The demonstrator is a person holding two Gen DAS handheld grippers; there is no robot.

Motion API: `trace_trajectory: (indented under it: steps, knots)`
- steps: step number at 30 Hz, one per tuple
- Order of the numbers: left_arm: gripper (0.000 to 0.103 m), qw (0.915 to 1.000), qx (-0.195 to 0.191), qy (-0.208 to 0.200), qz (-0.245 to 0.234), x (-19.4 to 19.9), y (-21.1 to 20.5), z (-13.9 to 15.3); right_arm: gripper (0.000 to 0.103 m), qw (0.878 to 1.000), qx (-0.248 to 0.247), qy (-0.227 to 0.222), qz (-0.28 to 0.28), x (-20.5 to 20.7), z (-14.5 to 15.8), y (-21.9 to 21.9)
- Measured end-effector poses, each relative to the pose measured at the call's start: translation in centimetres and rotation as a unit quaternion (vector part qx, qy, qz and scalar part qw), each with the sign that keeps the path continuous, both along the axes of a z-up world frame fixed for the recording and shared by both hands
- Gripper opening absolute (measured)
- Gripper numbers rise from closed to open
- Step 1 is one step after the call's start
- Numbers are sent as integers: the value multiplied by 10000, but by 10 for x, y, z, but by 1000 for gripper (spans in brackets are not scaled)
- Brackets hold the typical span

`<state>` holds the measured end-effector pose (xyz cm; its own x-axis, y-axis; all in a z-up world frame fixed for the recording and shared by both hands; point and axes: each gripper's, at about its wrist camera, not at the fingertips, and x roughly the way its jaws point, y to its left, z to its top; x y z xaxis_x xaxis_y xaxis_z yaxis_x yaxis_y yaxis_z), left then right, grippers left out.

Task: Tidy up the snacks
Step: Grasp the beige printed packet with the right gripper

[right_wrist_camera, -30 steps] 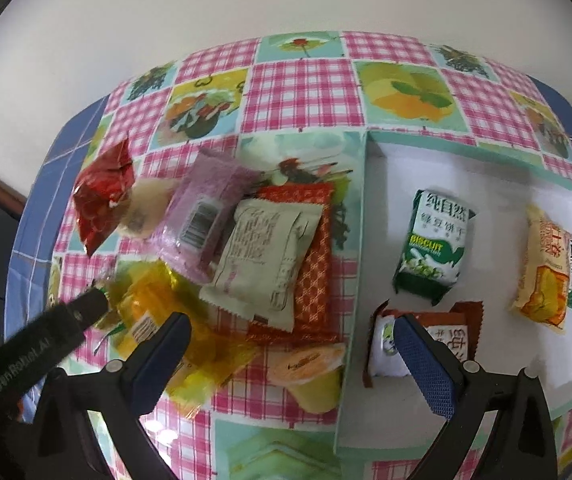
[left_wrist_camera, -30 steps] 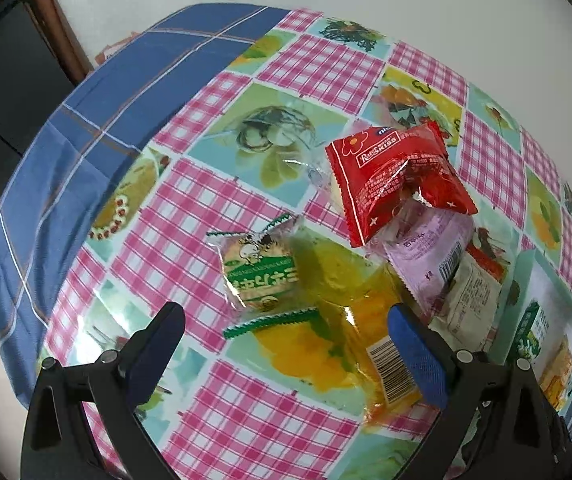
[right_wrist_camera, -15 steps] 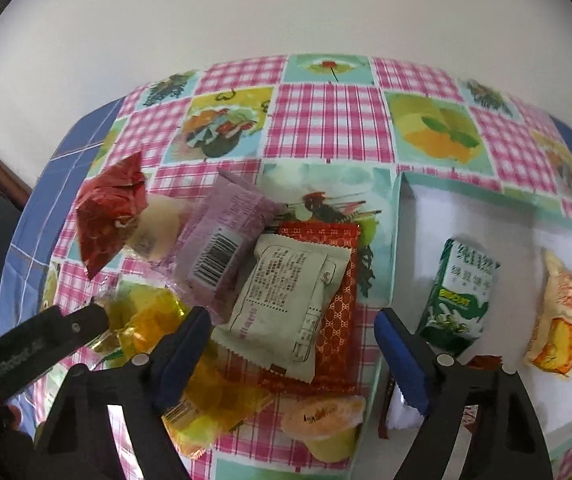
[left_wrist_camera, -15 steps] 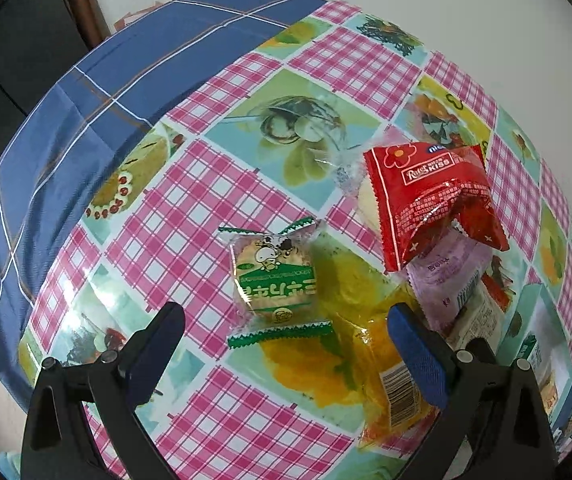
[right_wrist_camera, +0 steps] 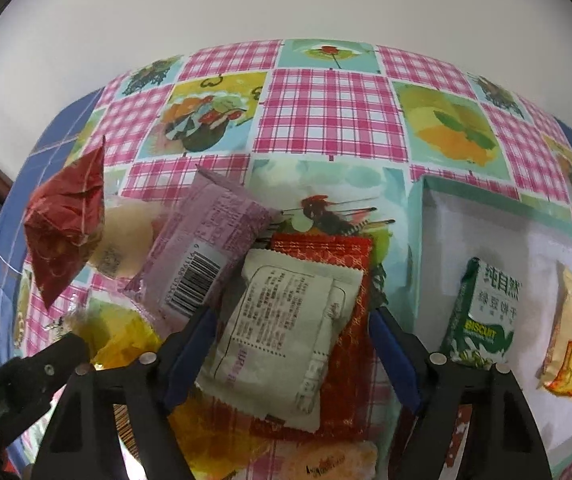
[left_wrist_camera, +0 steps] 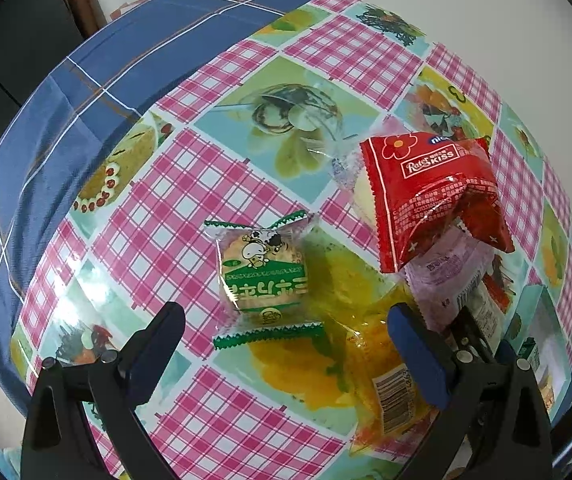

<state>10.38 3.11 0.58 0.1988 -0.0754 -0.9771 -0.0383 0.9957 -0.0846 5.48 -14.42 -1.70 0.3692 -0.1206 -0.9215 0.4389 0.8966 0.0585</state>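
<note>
A pile of snack packets lies on the checked tablecloth. In the left wrist view my left gripper (left_wrist_camera: 283, 328) is open, its jaws either side of a small green-and-clear cracker packet (left_wrist_camera: 263, 278); a yellow packet (left_wrist_camera: 382, 364) lies by its right finger, and a red packet (left_wrist_camera: 430, 196) and a purple packet (left_wrist_camera: 446, 280) lie beyond. In the right wrist view my right gripper (right_wrist_camera: 292, 328) is open, low over a pale beige packet (right_wrist_camera: 286, 328) that lies on an orange-red packet (right_wrist_camera: 350, 320). The purple packet (right_wrist_camera: 205, 256) and red packet (right_wrist_camera: 65, 220) lie to its left.
A white tray with a teal rim (right_wrist_camera: 418, 248) at the right holds a green biscuit packet (right_wrist_camera: 486, 312) and an orange packet (right_wrist_camera: 570, 336). The left gripper's body (right_wrist_camera: 25, 384) shows at lower left. The table's blue edge (left_wrist_camera: 65, 128) drops off at the left.
My left gripper has moved forward and lower toward the green cracker packet. My right gripper has moved left and down from the tray's edge to over the beige packet.
</note>
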Motion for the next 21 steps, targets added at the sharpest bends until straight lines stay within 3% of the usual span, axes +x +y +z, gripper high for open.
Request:
trace_trajectory:
  steps: [3,7,12,21]
  knots:
    - [101,10000,-33,13,-60,0,-5,0,73,10000,-32,60,-18,-1,-4,0]
    - [101,9997,-90,64,-207,-1,-18,-3,56,9999,-50,118,-60,-9,-5,-3]
    - [101,9990,-164,161,-374,-3,-31,-7,56,9998,162,123,-71,-19,-5,-5]
    - [100,9977,-65,328,-587,-11,-59,-26,56,9993,84,344,104,-32,-5,11]
